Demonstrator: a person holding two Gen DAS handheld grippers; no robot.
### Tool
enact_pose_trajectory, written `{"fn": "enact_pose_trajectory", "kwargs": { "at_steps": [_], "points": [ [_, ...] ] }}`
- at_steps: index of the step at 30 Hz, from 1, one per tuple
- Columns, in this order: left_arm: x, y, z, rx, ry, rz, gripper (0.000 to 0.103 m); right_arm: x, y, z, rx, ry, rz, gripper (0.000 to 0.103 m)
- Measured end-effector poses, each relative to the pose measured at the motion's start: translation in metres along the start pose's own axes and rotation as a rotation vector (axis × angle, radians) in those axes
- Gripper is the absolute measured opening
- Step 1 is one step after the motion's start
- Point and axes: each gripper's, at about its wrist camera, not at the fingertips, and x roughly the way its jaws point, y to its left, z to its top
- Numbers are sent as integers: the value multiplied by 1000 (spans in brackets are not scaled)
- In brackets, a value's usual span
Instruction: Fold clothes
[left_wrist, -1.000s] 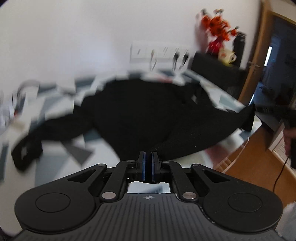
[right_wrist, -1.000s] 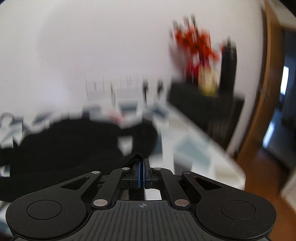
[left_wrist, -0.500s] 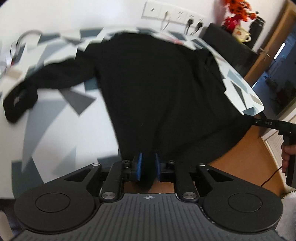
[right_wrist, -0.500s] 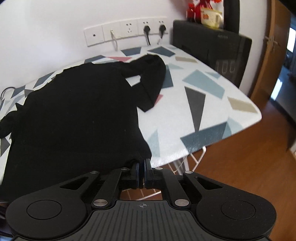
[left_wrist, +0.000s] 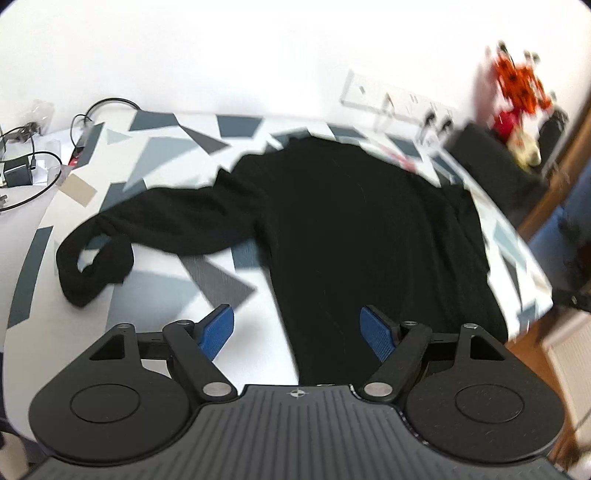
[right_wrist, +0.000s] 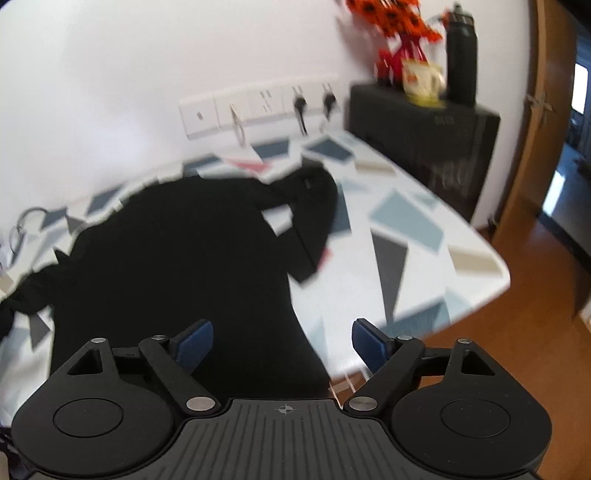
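Observation:
A black long-sleeved sweater (left_wrist: 362, 229) lies spread flat on the table (left_wrist: 155, 295) with its geometric-patterned cover, hem toward me. Its left sleeve (left_wrist: 110, 247) stretches out and curls at the cuff. In the right wrist view the sweater (right_wrist: 177, 273) fills the near left, and its right sleeve (right_wrist: 314, 206) is folded near the far edge. My left gripper (left_wrist: 297, 330) is open above the hem's left part, with nothing between its blue pads. My right gripper (right_wrist: 282, 341) is open above the hem's right corner at the table's front edge.
Cables and a charger (left_wrist: 18, 173) lie at the table's far left. Wall sockets (right_wrist: 258, 107) with plugs sit behind the table. A black cabinet (right_wrist: 424, 136) at the right carries a mug, a red vase of orange flowers and a dark bottle. Wooden floor (right_wrist: 517, 314) lies to the right.
Both grippers were shut on the sweater's hem and have opened, letting it go. The sweater now lies flat on the table, and both grippers have drawn back a little.

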Motion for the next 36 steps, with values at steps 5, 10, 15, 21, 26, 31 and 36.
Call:
{"fn": "enact_pose_trajectory", "kwargs": {
  "at_steps": [5, 10, 15, 21, 26, 31, 36],
  "points": [
    [30, 10, 20, -79, 1, 34, 79, -2, 12, 55, -29, -106, 65, 82],
    [77, 19, 46, -156, -8, 79, 71, 57, 29, 130, -64, -133, 165, 87],
    [130, 27, 65, -254, 46, 215, 64, 172, 68, 188, -192, -118, 192, 85],
    [184, 19, 80, -199, 74, 441, 12, 326, 105, 205, -340, -15, 129, 73],
    [200, 21, 93, -200, 41, 531, 8, 402, 110, 202, -419, 70, 156, 70],
    [212, 24, 105, -193, 24, 592, 6, 418, 128, 203, -474, 60, 322, 18],
    [225, 29, 119, -153, 10, 627, 4, 432, 152, 200, -510, -12, 274, 5]
  ]
}}
